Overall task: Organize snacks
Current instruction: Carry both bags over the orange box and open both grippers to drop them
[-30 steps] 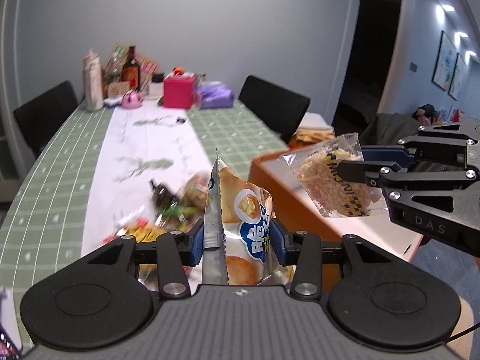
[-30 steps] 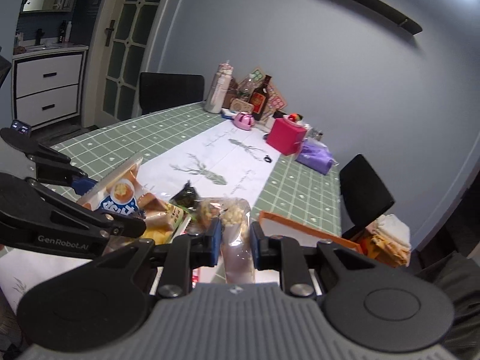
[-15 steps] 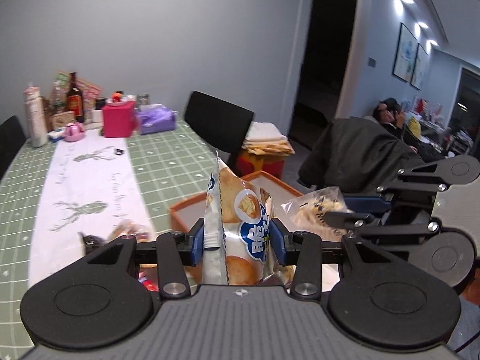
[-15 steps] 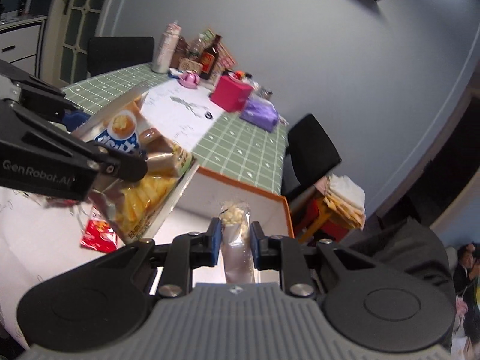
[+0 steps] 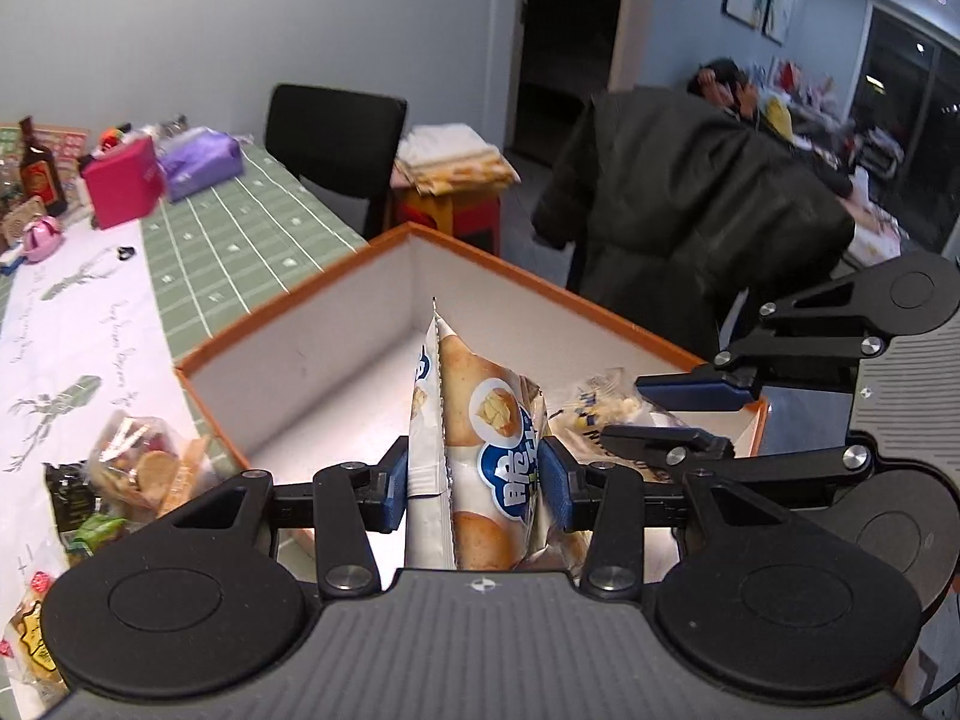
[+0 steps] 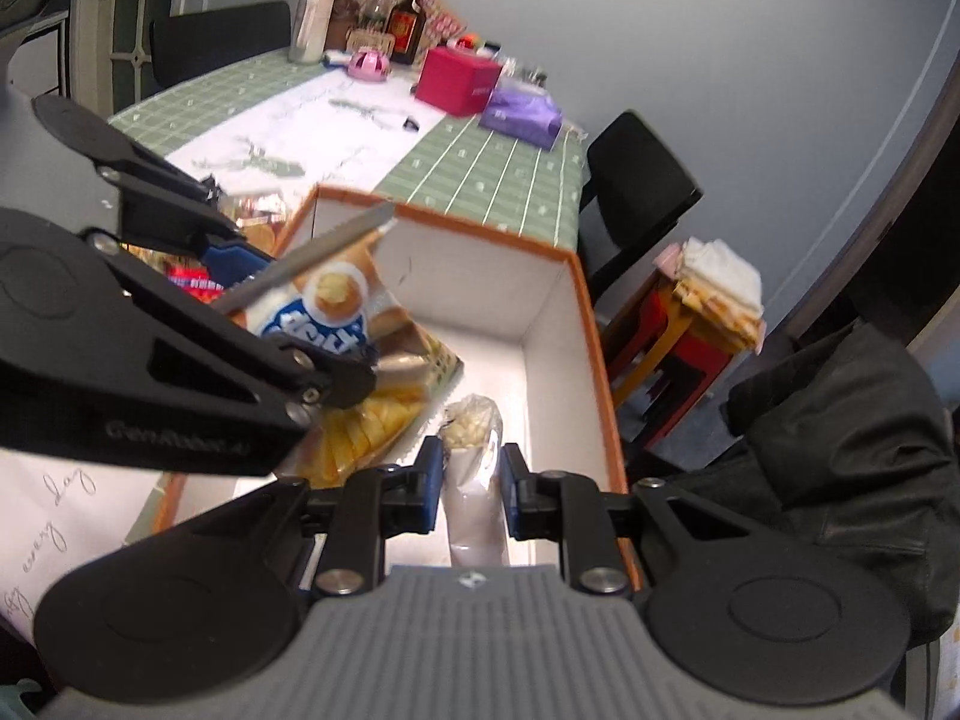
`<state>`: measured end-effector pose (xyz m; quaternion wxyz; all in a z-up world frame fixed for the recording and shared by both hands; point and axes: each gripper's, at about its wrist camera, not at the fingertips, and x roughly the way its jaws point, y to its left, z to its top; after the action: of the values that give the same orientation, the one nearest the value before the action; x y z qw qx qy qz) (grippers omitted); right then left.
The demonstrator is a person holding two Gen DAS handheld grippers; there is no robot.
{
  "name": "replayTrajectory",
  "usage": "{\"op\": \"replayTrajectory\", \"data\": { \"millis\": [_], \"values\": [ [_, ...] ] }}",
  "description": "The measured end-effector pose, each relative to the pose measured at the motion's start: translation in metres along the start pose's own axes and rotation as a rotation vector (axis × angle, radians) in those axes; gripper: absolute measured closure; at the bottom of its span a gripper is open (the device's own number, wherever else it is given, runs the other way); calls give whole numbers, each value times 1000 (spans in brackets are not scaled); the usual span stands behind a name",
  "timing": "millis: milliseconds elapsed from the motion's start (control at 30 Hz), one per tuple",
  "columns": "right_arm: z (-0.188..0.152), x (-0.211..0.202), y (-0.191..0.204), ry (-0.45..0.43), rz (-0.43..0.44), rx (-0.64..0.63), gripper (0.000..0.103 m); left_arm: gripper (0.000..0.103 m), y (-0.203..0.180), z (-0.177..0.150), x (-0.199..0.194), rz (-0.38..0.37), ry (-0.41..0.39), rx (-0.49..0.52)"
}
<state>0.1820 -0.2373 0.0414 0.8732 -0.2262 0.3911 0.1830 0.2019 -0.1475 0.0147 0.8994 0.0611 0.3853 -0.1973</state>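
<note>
My left gripper (image 5: pixel 474 483) is shut on a white and orange biscuit packet (image 5: pixel 480 444) and holds it over the orange-rimmed white box (image 5: pixel 336 276). The packet also shows in the right wrist view (image 6: pixel 327 312), inside the box's near left part. My right gripper (image 6: pixel 471 480) is shut on a clear popcorn bag (image 6: pixel 471 444) and holds it low inside the box (image 6: pixel 576 300), to the right of the left gripper. In the left wrist view the popcorn bag (image 5: pixel 606 414) sits between the right gripper's fingers (image 5: pixel 690 390).
Several loose snack packets (image 5: pixel 138 468) lie on the table left of the box. A pink box (image 5: pixel 123 189), purple pack (image 5: pixel 201 159) and bottle (image 5: pixel 36 177) stand at the far end. A black chair (image 5: pixel 336 144) and a stool with cloths (image 5: pixel 456 180) stand beyond the box.
Both grippers have carried their packets from over the table to over and into the orange-rimmed box. The box now fills the near view, and the right gripper has dropped lower inside it.
</note>
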Motion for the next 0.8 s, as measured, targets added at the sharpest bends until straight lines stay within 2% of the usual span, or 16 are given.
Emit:
{"op": "replayTrajectory", "data": {
  "millis": [567, 800],
  "values": [
    [-10, 35, 3, 105, 48, -20, 85, 53, -2, -11, 36, -24, 132, 13],
    [-14, 39, 6, 119, 72, -38, 83, 50, -2, -14, 41, -22, 174, 10]
  ]
}}
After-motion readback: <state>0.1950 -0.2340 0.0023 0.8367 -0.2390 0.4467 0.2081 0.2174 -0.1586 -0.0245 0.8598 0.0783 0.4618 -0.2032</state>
